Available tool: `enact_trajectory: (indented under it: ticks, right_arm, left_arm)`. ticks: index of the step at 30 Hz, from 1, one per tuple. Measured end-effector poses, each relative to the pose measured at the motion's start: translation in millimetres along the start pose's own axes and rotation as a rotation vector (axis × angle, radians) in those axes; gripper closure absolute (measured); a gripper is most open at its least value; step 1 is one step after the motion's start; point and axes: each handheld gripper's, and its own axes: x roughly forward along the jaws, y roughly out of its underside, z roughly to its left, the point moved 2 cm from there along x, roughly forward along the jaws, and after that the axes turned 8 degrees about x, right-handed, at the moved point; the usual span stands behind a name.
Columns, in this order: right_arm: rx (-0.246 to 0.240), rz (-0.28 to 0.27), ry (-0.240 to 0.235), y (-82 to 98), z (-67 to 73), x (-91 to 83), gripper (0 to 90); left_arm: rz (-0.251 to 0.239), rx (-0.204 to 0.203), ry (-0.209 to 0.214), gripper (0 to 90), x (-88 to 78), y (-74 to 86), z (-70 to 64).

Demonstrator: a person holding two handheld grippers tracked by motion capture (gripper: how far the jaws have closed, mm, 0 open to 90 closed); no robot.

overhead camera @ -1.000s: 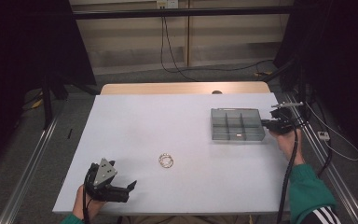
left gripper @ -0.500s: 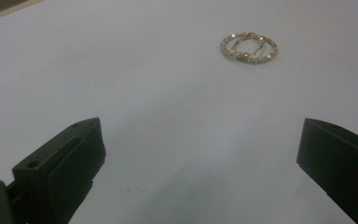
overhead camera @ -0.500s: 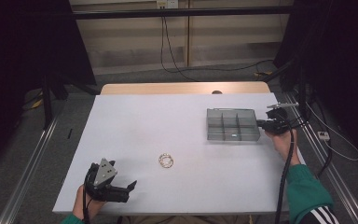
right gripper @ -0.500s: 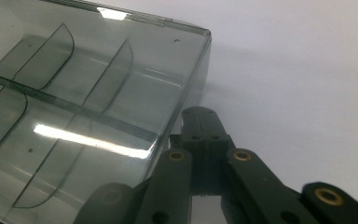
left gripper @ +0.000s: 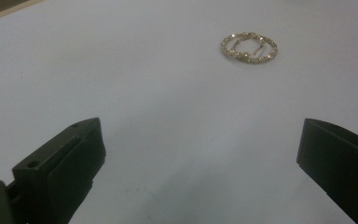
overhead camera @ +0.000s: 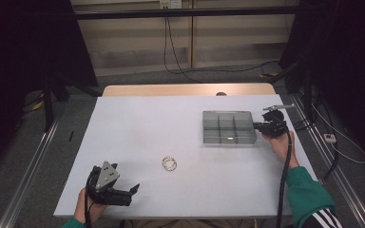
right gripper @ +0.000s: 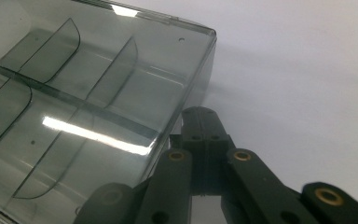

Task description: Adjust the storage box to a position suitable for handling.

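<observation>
White tabletop (overhead camera: 138,128) carries all of it; a clear smoky plastic organiser box (overhead camera: 228,127) with six compartments lies at its right side, the right tool (overhead camera: 255,126) shut, its closed tips against the box's right wall, apparently nudging it toward the middle; a small gold ring-shaped ornament (overhead camera: 169,163) lies near the centre, well apart from the box; the left tool (overhead camera: 134,190) rests low at the front left, jaws wide and empty, aimed at the ornament (left gripper: 249,48); next, probably, that tool closes on it.
</observation>
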Motion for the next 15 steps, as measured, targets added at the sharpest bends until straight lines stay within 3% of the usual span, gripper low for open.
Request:
enact_trajectory:
  ticks: [15]
  right_arm:
    - [-0.044, 0.021, -0.038, -0.1, 21.5, 4.8, 90.0]
  left_arm:
    - [0.002, 0.000, -0.001, 0.6, -0.1, 0.3, 0.2]
